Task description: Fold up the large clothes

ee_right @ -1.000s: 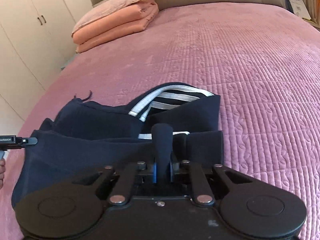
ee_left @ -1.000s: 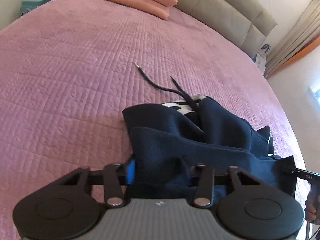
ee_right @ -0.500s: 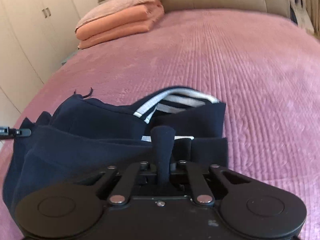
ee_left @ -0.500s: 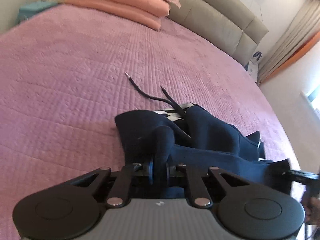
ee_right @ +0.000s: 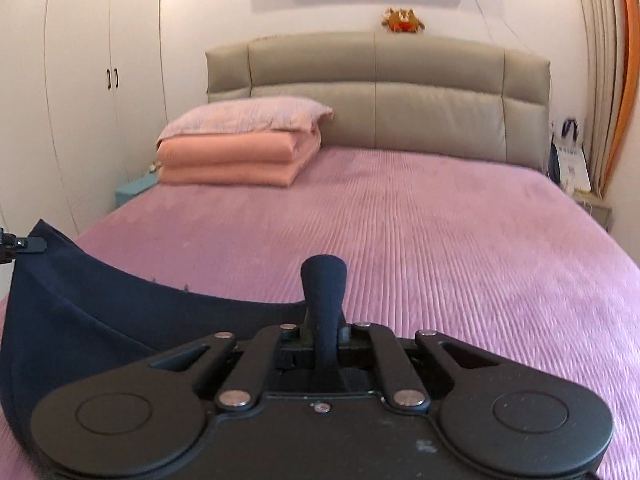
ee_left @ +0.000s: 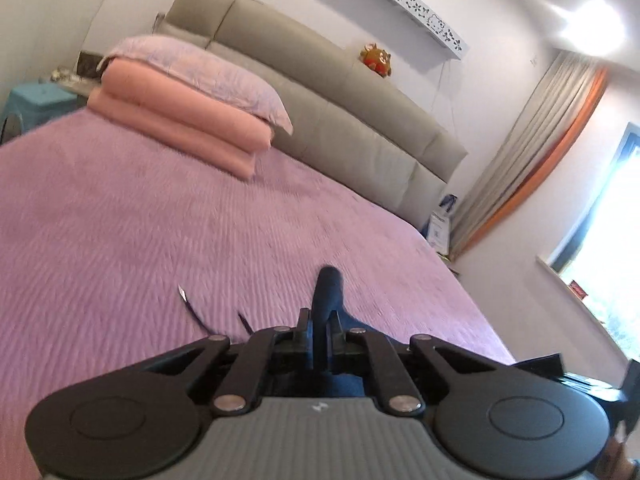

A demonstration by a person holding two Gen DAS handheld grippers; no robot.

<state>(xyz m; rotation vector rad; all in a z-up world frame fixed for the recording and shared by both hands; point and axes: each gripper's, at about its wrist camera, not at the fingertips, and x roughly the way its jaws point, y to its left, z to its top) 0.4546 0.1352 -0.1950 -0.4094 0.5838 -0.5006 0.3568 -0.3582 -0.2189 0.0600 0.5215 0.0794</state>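
Note:
A navy blue garment [ee_right: 80, 320] hangs lifted over the purple bed [ee_right: 440, 240], its top edge stretched between both grippers. My right gripper [ee_right: 324, 280] is shut on a pinch of the navy fabric. My left gripper [ee_left: 328, 292] is shut on another pinch of the same garment; most of the cloth is hidden below it. Two black drawstring ends [ee_left: 192, 308] trail on the bedspread [ee_left: 120, 240] in the left wrist view. The other gripper's tip [ee_right: 24, 244] shows at the left edge of the right wrist view, holding the garment's far corner.
A folded pink quilt with a lilac pillow on top [ee_right: 236, 148] lies at the head of the bed by the grey headboard [ee_right: 376, 88]. White wardrobe [ee_right: 80, 80] on the left, curtains and window [ee_left: 560, 160] on the right.
Both grippers have risen and tilted up, lifting the navy garment off the bed. The left gripper went from open to shut on the cloth. The striped lining has dropped out of view.

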